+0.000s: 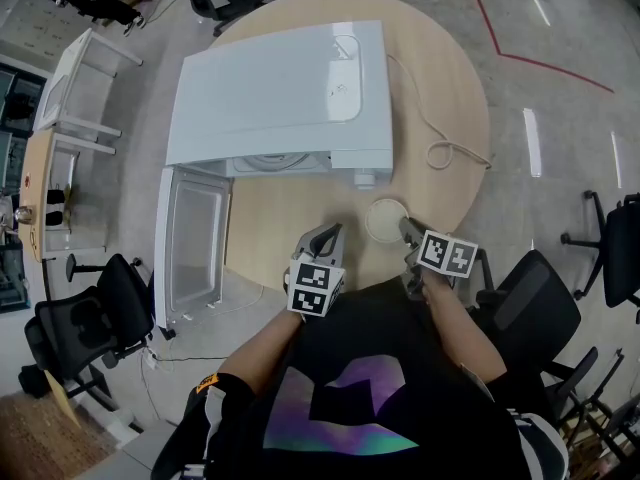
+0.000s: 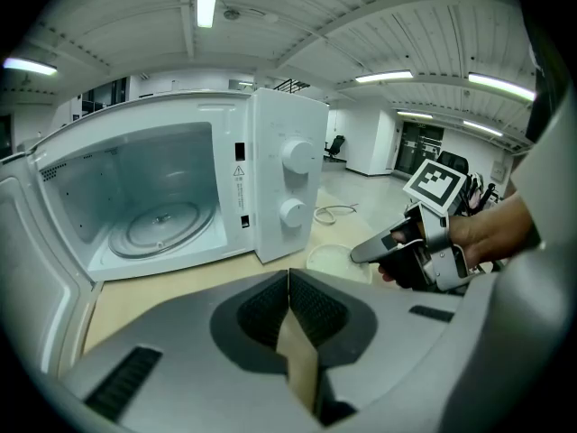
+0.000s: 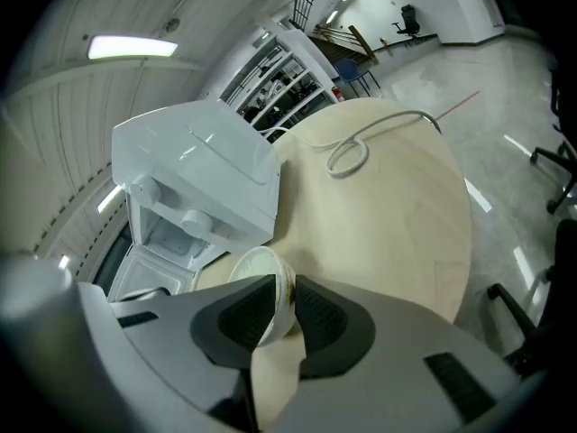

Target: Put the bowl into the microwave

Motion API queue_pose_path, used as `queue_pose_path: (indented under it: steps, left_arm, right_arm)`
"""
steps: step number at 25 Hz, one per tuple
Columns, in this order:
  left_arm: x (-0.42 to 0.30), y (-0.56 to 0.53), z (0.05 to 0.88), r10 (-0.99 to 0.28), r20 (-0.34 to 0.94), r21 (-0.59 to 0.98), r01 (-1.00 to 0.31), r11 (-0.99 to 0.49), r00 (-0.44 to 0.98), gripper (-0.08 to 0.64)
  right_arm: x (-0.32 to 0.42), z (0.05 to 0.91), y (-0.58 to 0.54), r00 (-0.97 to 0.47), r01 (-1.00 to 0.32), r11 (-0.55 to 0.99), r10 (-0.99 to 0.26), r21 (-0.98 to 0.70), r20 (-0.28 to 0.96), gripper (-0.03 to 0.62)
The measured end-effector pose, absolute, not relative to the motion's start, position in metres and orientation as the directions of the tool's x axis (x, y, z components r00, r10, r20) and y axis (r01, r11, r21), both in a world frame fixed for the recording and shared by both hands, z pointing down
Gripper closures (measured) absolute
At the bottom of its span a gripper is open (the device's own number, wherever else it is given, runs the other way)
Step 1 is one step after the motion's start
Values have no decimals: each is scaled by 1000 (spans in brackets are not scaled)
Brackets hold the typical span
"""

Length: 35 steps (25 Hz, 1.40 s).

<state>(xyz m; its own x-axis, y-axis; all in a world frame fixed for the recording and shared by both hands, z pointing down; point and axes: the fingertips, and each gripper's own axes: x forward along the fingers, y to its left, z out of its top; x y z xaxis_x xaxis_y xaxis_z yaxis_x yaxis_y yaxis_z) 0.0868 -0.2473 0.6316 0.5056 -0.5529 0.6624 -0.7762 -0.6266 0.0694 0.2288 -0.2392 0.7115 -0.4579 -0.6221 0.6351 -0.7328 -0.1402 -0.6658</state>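
Observation:
The white microwave (image 1: pixel 280 88) stands on the round wooden table (image 1: pixel 450 78) with its door (image 1: pixel 195 243) swung open to the left. Its glass turntable (image 2: pixel 162 224) is bare. A pale bowl (image 1: pixel 383 218) sits on the table in front of the microwave's knob side. My right gripper (image 1: pixel 408 230) is shut on the bowl's rim (image 3: pixel 257 273), one jaw inside and one outside. My left gripper (image 1: pixel 328 238) hovers left of the bowl, shut with nothing in it (image 2: pixel 288 282). The left gripper view shows the right gripper (image 2: pixel 374 246) at the bowl (image 2: pixel 338 258).
A coiled white cable (image 1: pixel 445 153) lies on the table right of the microwave. Black office chairs (image 1: pixel 90 318) (image 1: pixel 540 303) stand on both sides of the person. The open door overhangs the table's left edge.

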Motion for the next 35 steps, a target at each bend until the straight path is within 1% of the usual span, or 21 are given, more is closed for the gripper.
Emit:
queue_pose_path:
  steps: [5, 14, 23, 35]
  left_arm:
    - [80, -245, 630, -559, 665, 59, -781, -621, 495, 514]
    - [67, -243, 627, -580, 660, 43, -795, -606, 478, 514]
    - [46, -242, 621, -605, 644, 58, -818, -572, 468, 514]
    - [-3, -243, 622, -643, 621, 96, -857, -506, 449, 513]
  right_arm:
    - [228, 713, -242, -471, -688, -167, -637, -706, 610, 523]
    - [214, 711, -233, -477, -707, -162, -610, -689, 633, 539]
    - [206, 677, -239, -468, -669, -160, -669, -726, 578, 541]
    - [147, 625, -252, -512, -640, -91, -690, -763, 512, 543]
